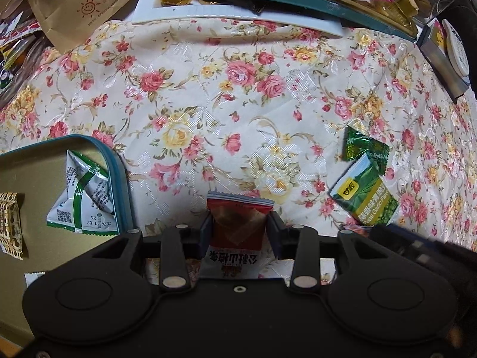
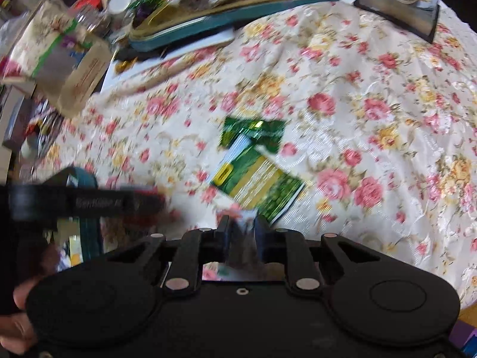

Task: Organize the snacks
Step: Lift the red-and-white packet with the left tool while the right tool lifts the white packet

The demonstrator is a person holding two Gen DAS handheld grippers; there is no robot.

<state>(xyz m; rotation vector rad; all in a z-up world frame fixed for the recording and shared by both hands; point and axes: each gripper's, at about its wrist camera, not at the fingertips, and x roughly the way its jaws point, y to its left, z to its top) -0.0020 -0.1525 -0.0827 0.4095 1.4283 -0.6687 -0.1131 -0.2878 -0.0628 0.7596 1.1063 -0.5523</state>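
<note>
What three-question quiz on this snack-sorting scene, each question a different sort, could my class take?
1. True or false: the left gripper is shut on a red-and-white snack packet.
2. Where does the white packet with green stripes lie? A) inside the teal-rimmed tin tray B) on the floral tablecloth
3. What colour are the two foil packets lying together on the cloth?

Key: 1 true; 2 A; 3 green.
</note>
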